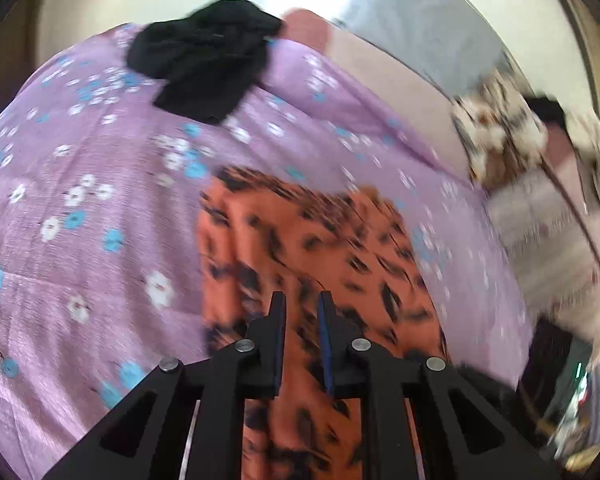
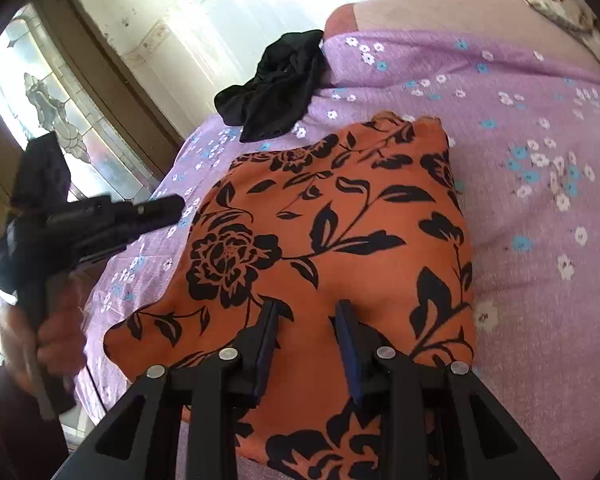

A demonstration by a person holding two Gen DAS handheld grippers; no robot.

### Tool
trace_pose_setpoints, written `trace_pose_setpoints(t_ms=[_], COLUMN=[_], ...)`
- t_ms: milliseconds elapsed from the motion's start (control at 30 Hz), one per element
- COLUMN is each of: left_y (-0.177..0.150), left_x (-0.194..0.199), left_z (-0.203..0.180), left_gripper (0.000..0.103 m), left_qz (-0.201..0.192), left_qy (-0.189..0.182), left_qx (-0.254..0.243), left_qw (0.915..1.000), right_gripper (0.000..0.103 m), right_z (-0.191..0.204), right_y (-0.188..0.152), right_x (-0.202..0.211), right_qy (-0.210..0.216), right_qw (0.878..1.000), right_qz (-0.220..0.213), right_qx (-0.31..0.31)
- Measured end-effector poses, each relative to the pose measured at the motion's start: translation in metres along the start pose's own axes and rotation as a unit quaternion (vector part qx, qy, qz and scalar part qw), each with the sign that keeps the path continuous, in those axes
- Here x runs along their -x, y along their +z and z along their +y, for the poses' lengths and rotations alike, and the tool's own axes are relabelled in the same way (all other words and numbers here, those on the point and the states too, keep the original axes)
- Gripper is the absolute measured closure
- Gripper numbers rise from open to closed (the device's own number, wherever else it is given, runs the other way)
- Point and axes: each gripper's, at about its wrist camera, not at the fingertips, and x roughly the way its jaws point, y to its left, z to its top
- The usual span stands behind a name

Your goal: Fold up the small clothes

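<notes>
The orange floral garment (image 2: 332, 240) lies on the bed, on a lilac flowered bedsheet (image 2: 520, 128). From my right wrist view it shows as a compact, roughly rectangular panel with straight side edges, so I judge at least one fold is done; its near end runs out of view under my jaws. A crumpled black garment (image 2: 276, 88) lies at 11 o'clock from it, near the bed's far corner, not yet folded.

My right gripper (image 2: 309, 310) sits over the near part of the orange cloth, jaws partly apart, with no fabric visibly pinched. My left gripper (image 1: 302, 300) has its jaws almost clenched, with no cloth visibly raised between them.

Remaining: finish the orange piece, then fold the black one.
</notes>
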Motion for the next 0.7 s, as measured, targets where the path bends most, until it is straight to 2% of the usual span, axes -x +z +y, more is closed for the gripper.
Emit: trace_pose_setpoints(t_ms=[133, 267, 333, 367, 433, 500, 633, 700], left_y=[-0.018, -0.031, -0.039, -0.042, -0.047, -0.049, -0.063, -0.072], left_x=[-0.004, -0.009, -0.013, -0.015, -0.019, -0.015, 0.005, 0.014], left_z=[-0.021, -0.022, -0.018, -0.016, -0.016, -0.017, -0.014, -0.015], left_gripper=[0.08, 0.079, 0.079, 0.079, 0.079, 0.078, 0.078, 0.074], left_qz=[0.015, 0.026, 0.035, 0.037, 0.037, 0.031, 0.008, -0.003], left_qy=[0.014, 0.067, 0.113, 0.125, 0.134, 0.143, 0.135, 0.141], left_qx=[-0.025, -0.022, -0.027, -0.03, -0.04, -0.039, -0.005, -0.003], left_qw=[0.9995, 0.9972, 0.9926, 0.9911, 0.9895, 0.9885, 0.9907, 0.99], right_gripper=[0.07, 0.07, 0.071, 0.071, 0.069, 0.069, 0.069, 0.068], right_z=[-0.011, -0.022, -0.027, -0.028, -0.031, -0.03, -0.032, -0.031], right_y=[0.004, 0.003, 0.001, 0.0, -0.005, -0.007, -0.01, -0.014], right_x=[0.014, 0.04, 0.047, 0.047, 0.033, 0.033, 0.051, 0.058], right_qy=[0.025, 0.004, -0.006, -0.01, -0.016, -0.019, -0.012, -0.005], right_qw=[0.999, 0.996, 0.996, 0.997, 0.998, 0.998, 0.997, 0.997], right_qz=[-0.023, -0.055, -0.058, -0.049, -0.005, -0.013, -0.029, -0.033], right_qx=[-0.038, -0.063, -0.068, -0.067, -0.061, -0.054, -0.07, -0.076])
